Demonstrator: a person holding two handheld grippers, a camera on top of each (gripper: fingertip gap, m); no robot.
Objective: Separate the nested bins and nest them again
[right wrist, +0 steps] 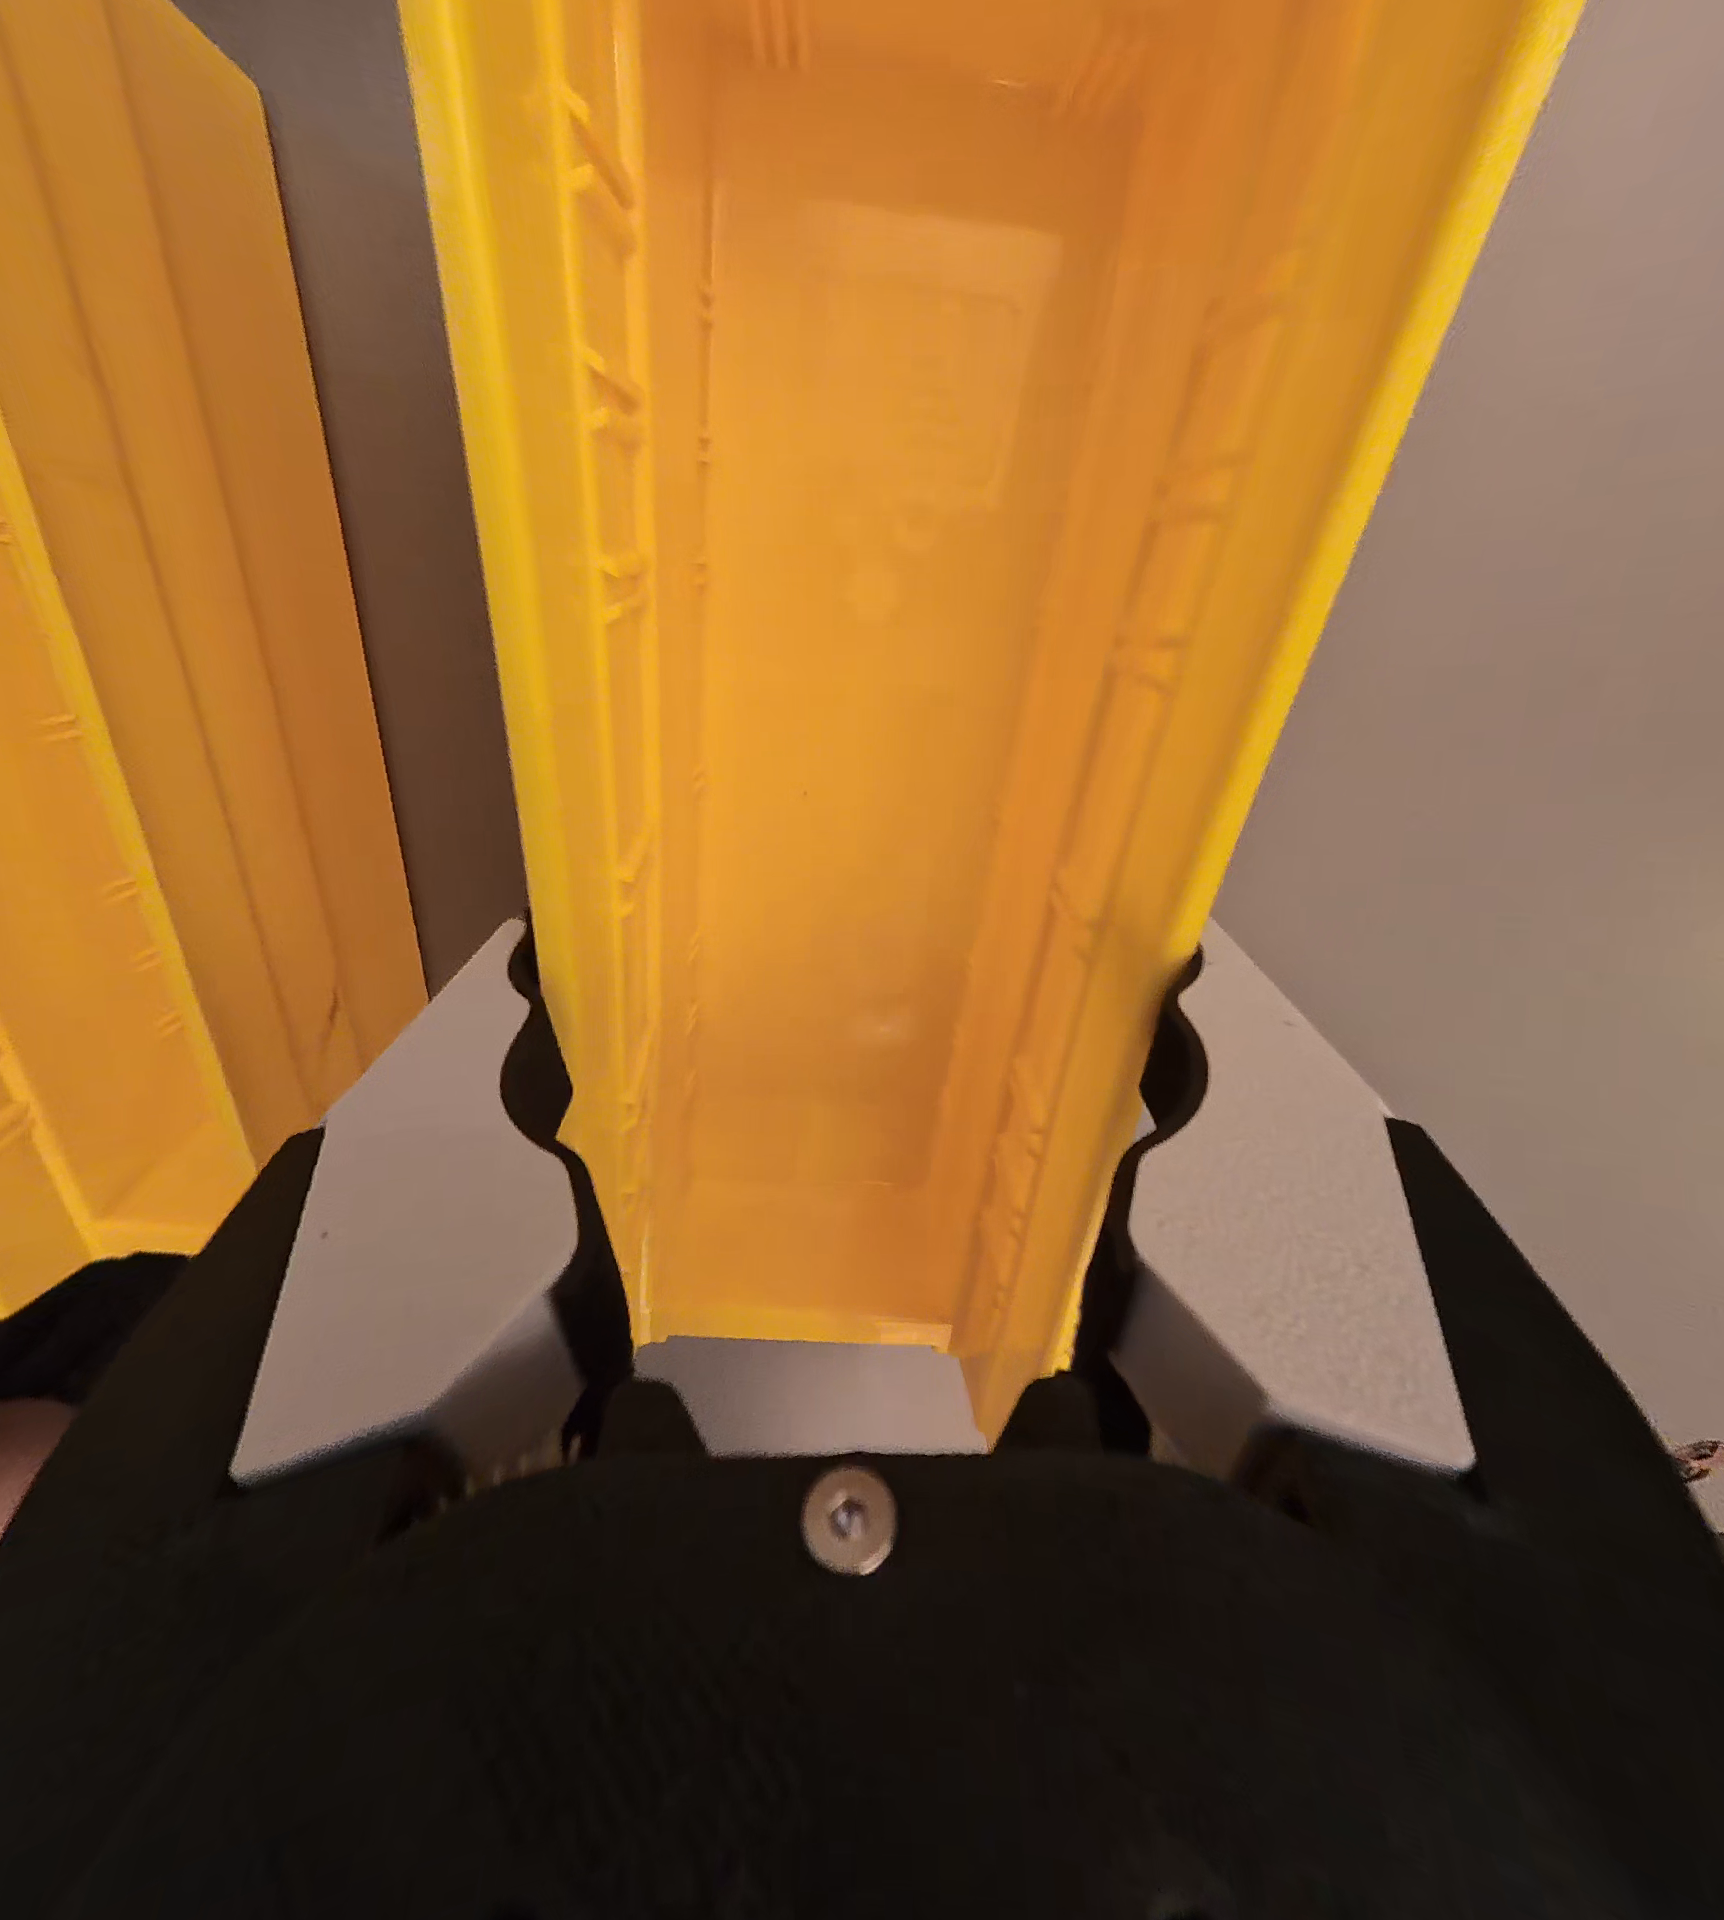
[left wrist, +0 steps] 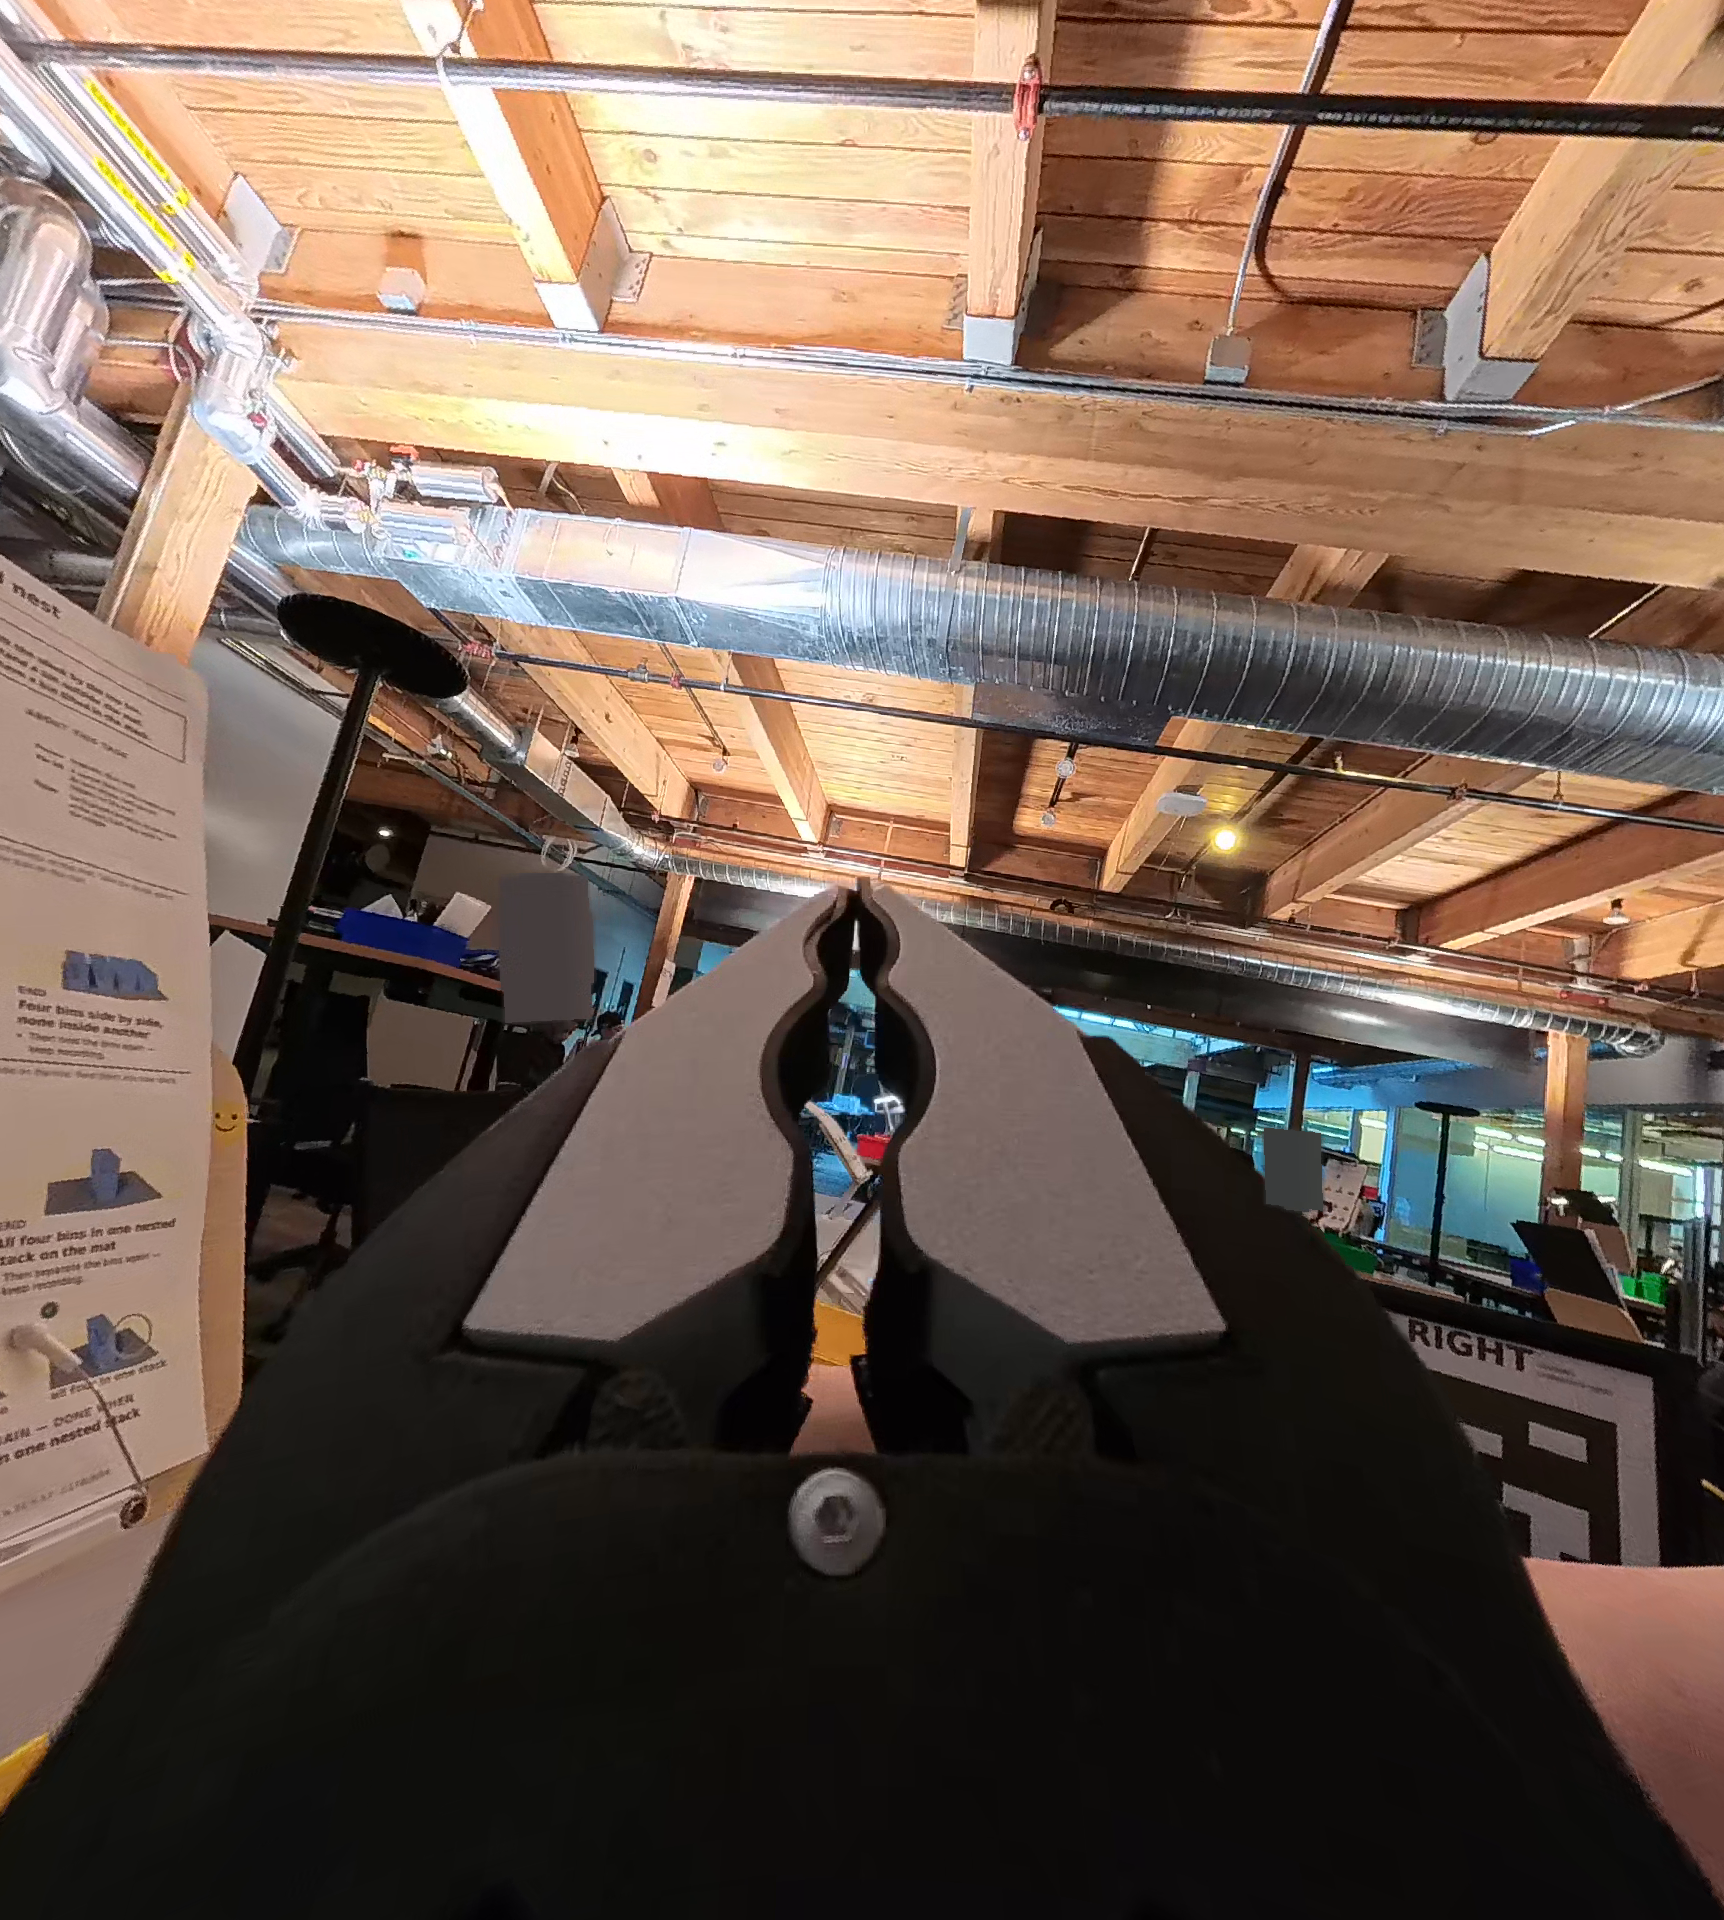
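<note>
While a wooden ceiling (left wrist: 837, 312) with silver ducts (left wrist: 1253, 644) fills the left wrist view, the right one looks down on a pale grey surface (right wrist: 1564, 727). Two yellow bins show: one bin (right wrist: 858, 644) sits between the right gripper (right wrist: 858, 966) fingers, both pads against its long walls; the second bin (right wrist: 89, 727), left of it, is cut off. The left gripper (left wrist: 860, 894) is closed on nothing, pointing upward beside an instruction sheet (left wrist: 37, 1039).

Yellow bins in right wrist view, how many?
2. One yellow bin sits between the right gripper fingers; the second bin lies left of it. Others may be out of frame.
</note>
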